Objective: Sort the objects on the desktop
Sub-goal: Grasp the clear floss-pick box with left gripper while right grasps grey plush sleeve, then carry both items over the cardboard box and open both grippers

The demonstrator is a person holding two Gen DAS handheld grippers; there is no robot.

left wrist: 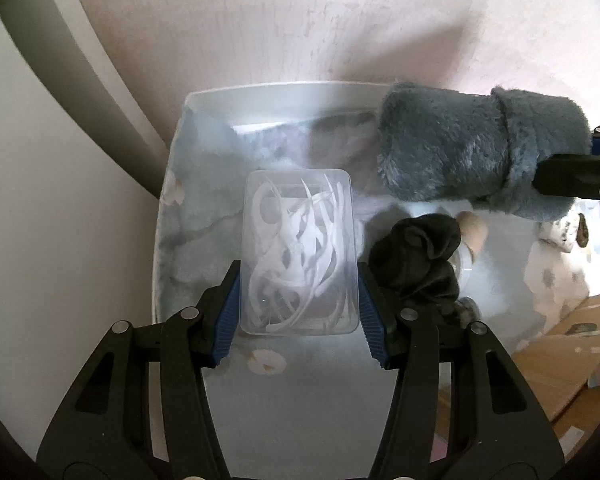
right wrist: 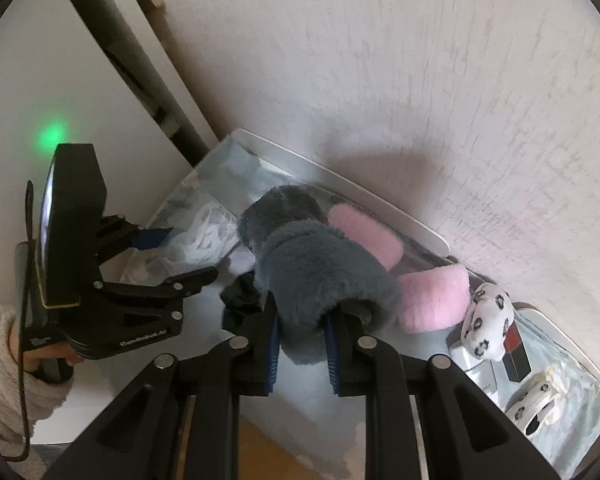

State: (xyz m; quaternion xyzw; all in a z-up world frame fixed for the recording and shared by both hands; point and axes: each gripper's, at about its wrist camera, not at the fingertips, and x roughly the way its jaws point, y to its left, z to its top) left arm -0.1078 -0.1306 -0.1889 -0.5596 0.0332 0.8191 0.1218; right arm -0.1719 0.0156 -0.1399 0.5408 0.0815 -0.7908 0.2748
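Left gripper [left wrist: 298,312] is clamping a clear box [left wrist: 298,252] across its 2 long sides, near the end closest to the camera; both blue pads are touching the walls. The box is holding a tangle of thin white plastic picks and is sitting over the glossy tray [left wrist: 168,240], apparently raised off it, though contact below is hidden.

Right gripper [right wrist: 302,354] is pinching the cuff of a grey fuzzy roll [right wrist: 320,276], jaws nearly together with pile bunched between the pads. The roll is hanging out over the tray, in front of 2 pink rolls [right wrist: 432,296] lying against the back rim. A black scrunchie [left wrist: 416,256] is lying just beside the box, on its right in the left view.

Handling, judged:
- Box: light, stiff, thin-walled, smooth. It is likely to slip or flex if squeezed hard. The grip is sitting at 1 end, so the far end may be tipping down; mid-length on the long sides would be steadier
- Lid state is not readable; keeping the box level is guarding against spilled picks
- Grey roll: soft, light, compressible, not fragile. The pile is giving good friction, but a cuff-only pinch is letting the body sag and swing; a bite across the middle would be firmer

A spotted pouch [right wrist: 486,322] and small items are lying at the tray's right end
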